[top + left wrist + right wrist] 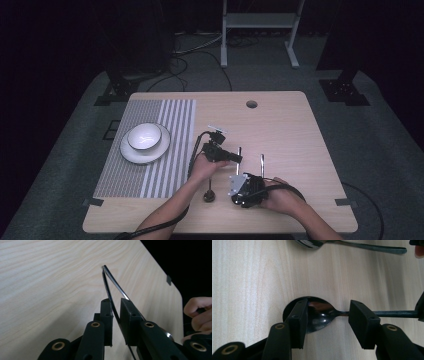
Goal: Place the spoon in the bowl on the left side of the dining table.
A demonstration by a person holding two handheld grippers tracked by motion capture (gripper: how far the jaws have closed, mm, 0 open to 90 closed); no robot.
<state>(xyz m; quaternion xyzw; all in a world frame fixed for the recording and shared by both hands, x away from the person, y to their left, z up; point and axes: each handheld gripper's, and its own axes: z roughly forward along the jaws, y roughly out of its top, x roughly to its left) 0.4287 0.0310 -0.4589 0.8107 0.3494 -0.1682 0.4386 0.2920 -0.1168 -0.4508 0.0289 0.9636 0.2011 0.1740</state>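
Note:
In the left gripper view, my left gripper (116, 301) has its jaws drawn to a narrow slit around the thin handle of a metal spoon (108, 287). The handle's far tip touches the wooden table. From above, the left gripper (239, 159) points right onto one of two slim handles (239, 151). The right gripper (247, 191) sits just in front of them in the other hand. In the right gripper view, my right gripper (328, 302) stands open over a dark spoon (322, 313) lying flat. One pad is above the bowl and the other above the neck. A second spoon (362, 246) lies beyond.
A white bowl (144, 136) sits on a white plate (131, 155) on a striped mat (175, 125) at the left. A dark utensil with a round end (209, 195) lies by the left wrist. A cable hole (251, 104) marks the table's back. Tape tabs (342, 201) mark the front corners.

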